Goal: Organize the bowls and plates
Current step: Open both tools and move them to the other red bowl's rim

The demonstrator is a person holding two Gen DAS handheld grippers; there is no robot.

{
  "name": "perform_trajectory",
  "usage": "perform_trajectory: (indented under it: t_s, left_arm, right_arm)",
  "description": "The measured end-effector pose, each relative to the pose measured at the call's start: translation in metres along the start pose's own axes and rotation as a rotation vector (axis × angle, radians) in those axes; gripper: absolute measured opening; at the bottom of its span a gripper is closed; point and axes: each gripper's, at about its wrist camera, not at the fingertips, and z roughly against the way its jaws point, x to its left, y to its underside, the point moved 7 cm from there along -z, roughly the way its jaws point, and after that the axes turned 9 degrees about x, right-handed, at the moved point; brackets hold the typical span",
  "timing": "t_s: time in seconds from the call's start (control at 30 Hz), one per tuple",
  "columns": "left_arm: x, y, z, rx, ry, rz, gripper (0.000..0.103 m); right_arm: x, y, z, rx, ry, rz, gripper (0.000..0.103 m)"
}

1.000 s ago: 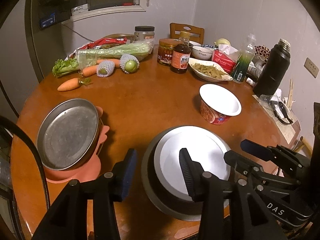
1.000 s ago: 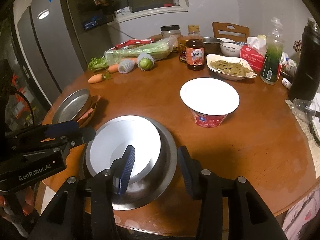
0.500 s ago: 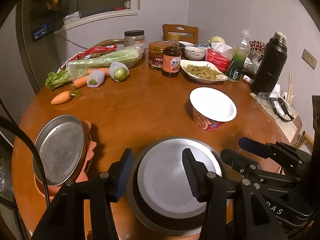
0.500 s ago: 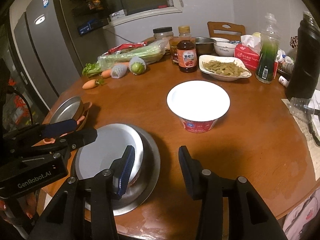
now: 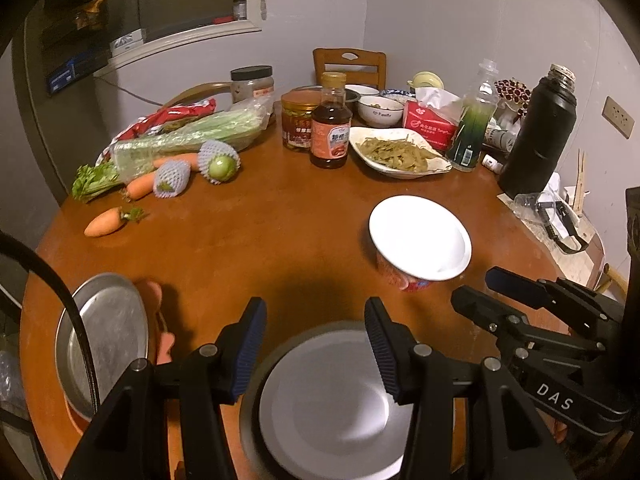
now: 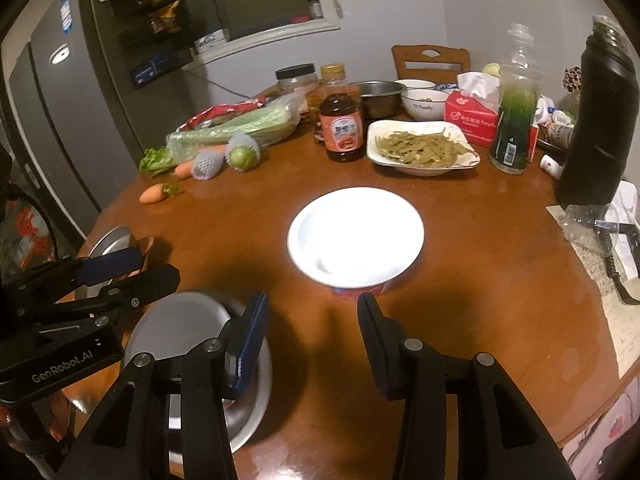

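Observation:
A white plate [image 5: 332, 396] lies in a steel bowl [image 5: 250, 408] at the table's near edge, under my open, empty left gripper [image 5: 316, 352]. The stack also shows in the right wrist view [image 6: 180, 328]. A second steel plate [image 5: 108, 336] rests on an orange plate [image 5: 154, 292] at the near left. A white bowl [image 6: 356, 236] sits on a red instant-noodle cup [image 6: 360, 292] at mid-table, just beyond my open, empty right gripper [image 6: 312, 336].
The round wooden table [image 6: 480, 280] holds carrots [image 5: 104, 222], celery [image 5: 188, 136], a sauce bottle [image 5: 330, 120], jars, a dish of greens [image 5: 396, 152], a tissue box, a green bottle [image 6: 514, 120] and a black thermos [image 6: 596, 120] along the back and right. A fridge stands left.
Both grippers have drawn back toward the near edge and lifted away from the steel bowl stack. The right gripper has swung right and now faces the white bowl on the cup.

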Motion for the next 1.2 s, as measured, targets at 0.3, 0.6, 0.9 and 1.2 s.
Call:
perform_trajectory:
  t_s: [0.3,0.6,0.9,1.2]
  left_arm:
    - [-0.017,-0.034,-0.015,0.003,0.017,-0.046,0.051]
    - [-0.034,-0.053,-0.043,0.034,0.032,-0.075,0.051]
    - [-0.041,-0.060,-0.069,0.088,0.045,-0.075,0.051]
    - [-0.046,-0.062,-0.088,0.136,0.041,-0.070,0.051]
  right_arm:
    - [-0.031,-0.020,-0.007,-0.003,0.032,-0.064,0.047]
    - [-0.056,-0.030,-0.023,0.024,0.044,-0.101,0.047]
    - [-0.070,-0.035,-0.043,0.057,0.042,-0.129,0.047]
    - [-0.073,-0.037,-0.057,0.079,0.022,-0.137,0.047]
